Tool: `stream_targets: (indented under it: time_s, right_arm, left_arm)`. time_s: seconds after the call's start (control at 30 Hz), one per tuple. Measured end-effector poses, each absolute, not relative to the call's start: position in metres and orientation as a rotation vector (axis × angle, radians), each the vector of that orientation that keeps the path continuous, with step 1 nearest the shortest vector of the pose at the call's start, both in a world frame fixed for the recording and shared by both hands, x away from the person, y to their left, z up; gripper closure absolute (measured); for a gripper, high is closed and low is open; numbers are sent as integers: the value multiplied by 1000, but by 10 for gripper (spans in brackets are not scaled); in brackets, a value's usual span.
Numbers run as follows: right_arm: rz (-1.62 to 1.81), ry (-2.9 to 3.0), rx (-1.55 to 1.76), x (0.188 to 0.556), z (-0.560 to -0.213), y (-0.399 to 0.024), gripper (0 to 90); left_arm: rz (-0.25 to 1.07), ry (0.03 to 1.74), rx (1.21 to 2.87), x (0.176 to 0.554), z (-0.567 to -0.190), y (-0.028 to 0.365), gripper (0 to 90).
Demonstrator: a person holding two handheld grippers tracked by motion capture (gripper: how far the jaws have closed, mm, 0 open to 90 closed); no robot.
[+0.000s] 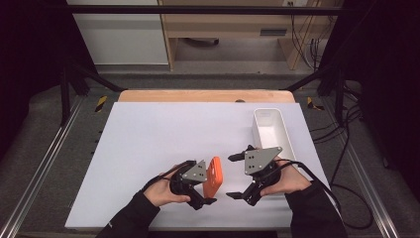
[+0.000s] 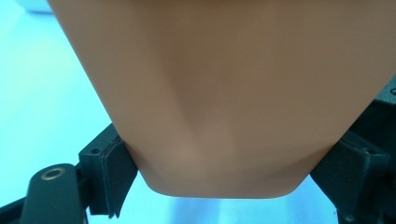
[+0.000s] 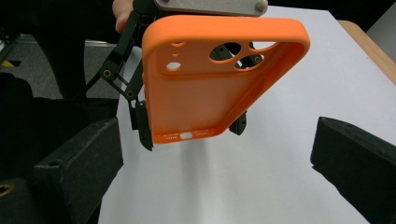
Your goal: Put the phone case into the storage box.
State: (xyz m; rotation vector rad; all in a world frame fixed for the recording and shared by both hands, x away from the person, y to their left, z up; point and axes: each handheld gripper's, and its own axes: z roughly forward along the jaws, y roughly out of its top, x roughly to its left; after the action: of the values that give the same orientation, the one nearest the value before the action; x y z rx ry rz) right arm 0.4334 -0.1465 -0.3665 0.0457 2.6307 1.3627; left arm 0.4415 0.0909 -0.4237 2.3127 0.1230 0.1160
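Observation:
An orange phone case (image 1: pixel 214 176) is held on edge just above the white table top (image 1: pixel 148 139), near its front. My left gripper (image 1: pixel 207 184) is shut on it, its pads (image 2: pixel 116 175) pressing the case's (image 2: pixel 233 93) two long sides. In the right gripper view the case (image 3: pixel 201 93) shows its hollow inner face, camera cut-outs at the top and port holes at the bottom. My right gripper (image 1: pixel 231 176) stands open just right of the case and points at it. Its jaws are wide apart with nothing between them (image 3: pixel 217 168).
A long white bin (image 1: pixel 285 131) stands empty at the right side of the table, just behind my right hand. A wooden table edge (image 1: pixel 203 95) runs along the back. Cables trail off the table at the right.

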Motion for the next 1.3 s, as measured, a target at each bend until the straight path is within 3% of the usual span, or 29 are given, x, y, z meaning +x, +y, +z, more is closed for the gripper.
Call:
stream_targets:
  time_s: [1.3]
  right_arm:
    - [1464, 2681, 112, 438, -363, -143, 66]
  left_arm:
    - [98, 54, 2201, 440, -423, 70, 155]
